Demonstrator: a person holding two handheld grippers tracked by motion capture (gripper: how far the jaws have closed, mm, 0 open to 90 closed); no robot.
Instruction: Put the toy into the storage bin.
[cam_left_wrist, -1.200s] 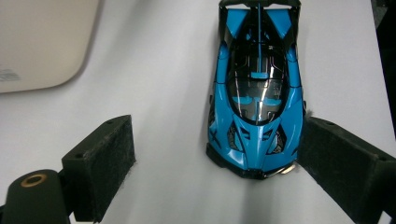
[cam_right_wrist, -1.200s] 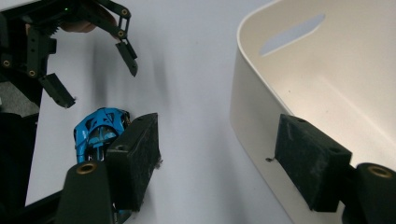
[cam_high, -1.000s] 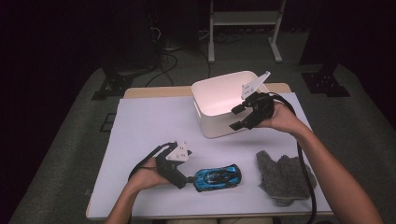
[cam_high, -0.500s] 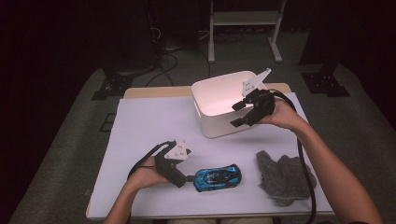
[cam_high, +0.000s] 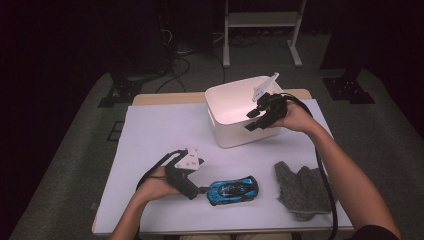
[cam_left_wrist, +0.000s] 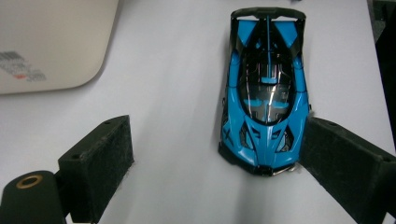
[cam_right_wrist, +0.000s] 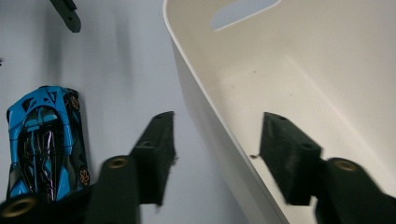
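White sheeting covers the tabletop (cam_high: 160, 135), pale and matte against a dark room. At the near edge the person's left hand (cam_high: 152, 184) lies low and level, its left gripper (cam_high: 200, 189) pointing along the edge at the toy car (cam_high: 233, 189) — a glossy blue sports model with a black roof and a low wedge shape. In the left gripper view the jaws stand wide; the felt-faced pad on that view's right sits just beside the car's nose (cam_left_wrist: 261, 158), whether touching I cannot tell, while the other pad is well apart from it. Toward the far right corner the right hand (cam_high: 295, 119) is held higher, wrist bent, tipping the right gripper (cam_high: 252, 125) down over the near wall of the bin (cam_high: 235, 137) — smooth cream plastic with rounded corners and a slot handle. Its jaws have just been closing and straddle that wall (cam_right_wrist: 219, 140), one pad inside and one outside, not yet pressing. Near the right corner lies a grey knitted glove (cam_high: 305, 190), soft and crumpled
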